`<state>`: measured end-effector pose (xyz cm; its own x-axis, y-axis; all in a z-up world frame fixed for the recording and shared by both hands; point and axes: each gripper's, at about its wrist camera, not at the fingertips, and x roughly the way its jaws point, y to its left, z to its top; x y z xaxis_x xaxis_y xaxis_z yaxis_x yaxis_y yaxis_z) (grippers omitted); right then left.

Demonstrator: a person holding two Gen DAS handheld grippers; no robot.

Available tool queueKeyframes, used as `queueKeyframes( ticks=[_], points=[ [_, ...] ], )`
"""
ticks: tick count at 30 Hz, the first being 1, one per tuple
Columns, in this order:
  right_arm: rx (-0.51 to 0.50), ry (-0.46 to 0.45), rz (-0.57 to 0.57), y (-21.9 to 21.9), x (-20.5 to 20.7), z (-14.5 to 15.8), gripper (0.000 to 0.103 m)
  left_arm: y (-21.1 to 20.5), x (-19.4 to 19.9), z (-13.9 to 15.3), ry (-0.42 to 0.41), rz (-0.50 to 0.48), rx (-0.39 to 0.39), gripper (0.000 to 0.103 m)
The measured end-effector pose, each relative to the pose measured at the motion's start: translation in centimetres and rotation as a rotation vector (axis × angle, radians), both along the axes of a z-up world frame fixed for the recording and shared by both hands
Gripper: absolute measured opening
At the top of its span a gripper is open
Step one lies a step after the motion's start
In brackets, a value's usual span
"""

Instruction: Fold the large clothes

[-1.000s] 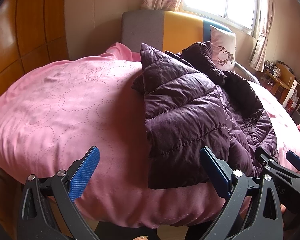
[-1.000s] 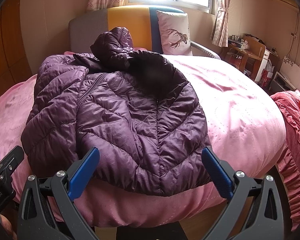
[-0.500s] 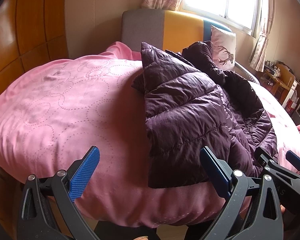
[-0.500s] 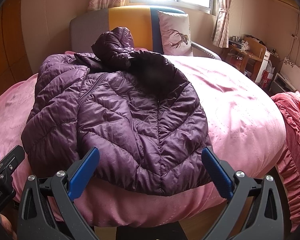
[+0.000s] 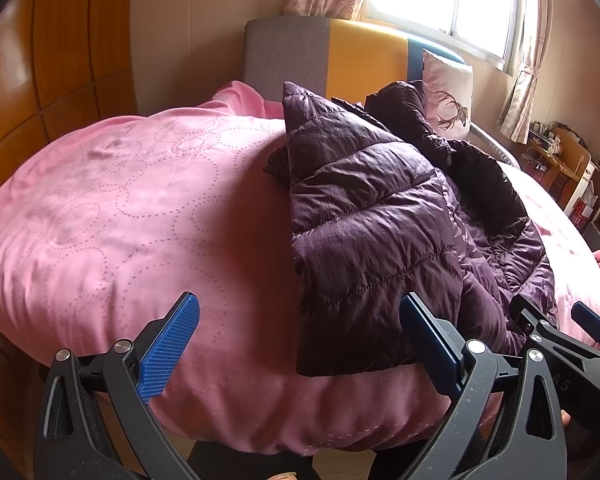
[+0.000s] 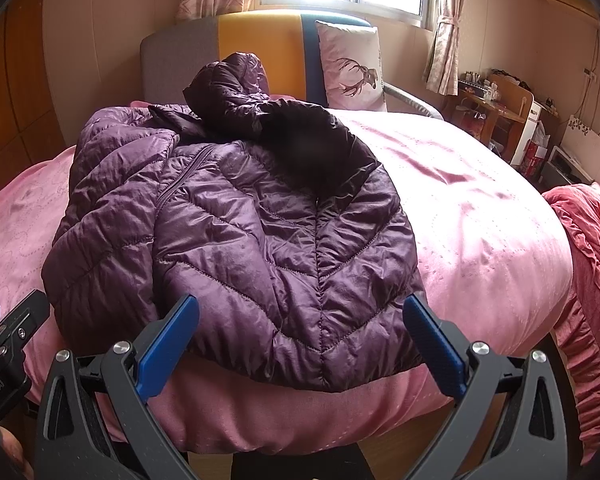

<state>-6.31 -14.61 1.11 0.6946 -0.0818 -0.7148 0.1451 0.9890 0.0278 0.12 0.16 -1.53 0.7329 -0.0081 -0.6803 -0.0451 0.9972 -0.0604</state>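
A dark purple quilted down jacket (image 6: 268,224) lies on the pink bed (image 6: 480,220), hem toward me, hood (image 6: 236,88) bunched at the headboard end. One sleeve is folded over its left side (image 5: 364,232). My right gripper (image 6: 300,344) hangs open just before the hem, over the bed's near edge. Held open beside the jacket's left edge is my left gripper (image 5: 300,348), nothing between its fingers. Each gripper shows at the edge of the other's view, the right gripper (image 5: 556,320) and the left gripper (image 6: 4,320).
A deer-print pillow (image 6: 352,68) leans on the grey, yellow and blue headboard (image 6: 256,44). Wood wardrobe panels (image 5: 52,60) stand left of the bed. A red ruffled cover (image 6: 588,264) and a cluttered desk (image 6: 496,108) are to the right.
Both grippers have edged slightly forward toward the bed; the jacket has not moved and both stay open.
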Motion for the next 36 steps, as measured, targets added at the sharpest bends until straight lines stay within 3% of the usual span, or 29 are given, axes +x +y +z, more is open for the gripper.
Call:
queueKeyframes(
  ticks=[9,12,16,19,23,27,30,32,33,35,36],
  points=[
    [0.047,0.006,0.032,-1.2,0.7,-0.9,0.101,0.7,1.3,-1.2,0.042,0.001,0.008,0.099],
    [0.087,-0.011,0.058,-2.0,1.1,-0.7,0.1,2.4,1.9,-1.7,0.048,-0.04,-0.104,0.099],
    [0.11,-0.019,0.106,-2.4,2.5,-0.2,0.081,4.4,2.9,-2.5,0.093,-0.02,-0.173,0.099],
    [0.122,-0.047,0.157,-2.2,4.3,0.9,0.076,5.8,3.2,-2.8,0.093,-0.029,-0.228,0.099],
    [0.227,-0.046,0.219,-1.8,8.2,2.1,0.07,7.3,3.6,-3.5,0.104,-0.053,-0.378,0.099],
    [0.141,-0.085,0.214,-0.9,12.8,3.2,0.07,6.3,4.1,-4.0,0.122,-0.144,-0.476,0.099],
    [0.028,-0.087,0.284,1.2,16.5,3.3,0.07,4.5,4.9,-4.5,0.147,-0.249,-0.481,0.087],
    [-0.047,-0.078,0.337,2.6,18.7,2.8,0.073,3.8,5.7,-5.1,0.173,-0.298,-0.505,0.065],
    [-0.067,-0.068,0.373,3.5,19.9,2.3,0.074,3.4,6.3,-5.5,0.189,-0.316,-0.528,0.06],
    [-0.108,-0.039,0.451,5.3,22.0,1.2,0.074,3.2,6.9,-6.0,0.205,-0.333,-0.561,0.032],
    [-0.135,-0.035,0.477,6.3,22.8,0.8,0.074,3.2,7.1,-6.0,0.208,-0.341,-0.574,0.027]
  ],
)
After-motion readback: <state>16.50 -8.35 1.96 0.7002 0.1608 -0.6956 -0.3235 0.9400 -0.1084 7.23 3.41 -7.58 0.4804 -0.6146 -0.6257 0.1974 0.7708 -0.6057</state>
